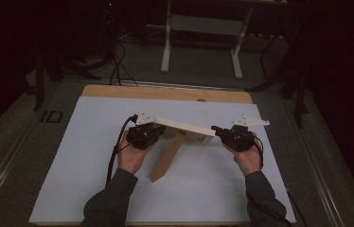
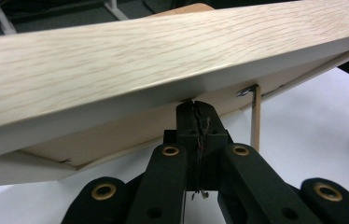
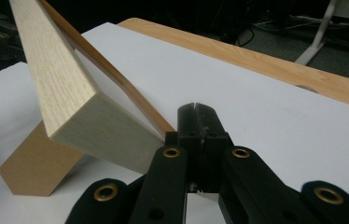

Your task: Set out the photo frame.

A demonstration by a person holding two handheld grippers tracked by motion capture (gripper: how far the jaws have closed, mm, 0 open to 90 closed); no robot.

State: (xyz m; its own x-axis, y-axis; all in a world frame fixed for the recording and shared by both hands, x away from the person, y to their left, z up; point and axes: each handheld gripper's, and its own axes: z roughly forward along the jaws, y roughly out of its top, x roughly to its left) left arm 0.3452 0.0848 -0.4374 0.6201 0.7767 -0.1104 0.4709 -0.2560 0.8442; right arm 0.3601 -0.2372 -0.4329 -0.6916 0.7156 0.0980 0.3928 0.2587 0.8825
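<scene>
Dim room. A pale wooden picture frame (image 1: 184,126) sits tilted over the white sheet (image 1: 94,156) that covers the table (image 1: 165,93), near its middle, between the two hands. A brown back stand (image 1: 168,156) runs from the frame down to the sheet and its tip rests there.

Left gripper (image 1: 143,135): at the frame's left end. In the left gripper view the frame (image 2: 140,60) fills the upper part, light oak grain on top, a plain brown backing underneath. The jaws are pressed together, their tips right up against the frame's lower edge; whether they pinch any lip of it cannot be told. A thin wooden peg (image 2: 255,116) hangs under the frame, off to one side.

Right gripper (image 1: 234,136): at the frame's right end. In the right gripper view the jaws are together, just beside the frame's corner (image 3: 93,126), with nothing seen between them. The stand (image 3: 37,163) touches the sheet behind that corner.

No writing, brand or label can be read on anything. No containers in sight.

Past the table: a carpeted floor, cables, and a white desk base (image 1: 201,28).
</scene>
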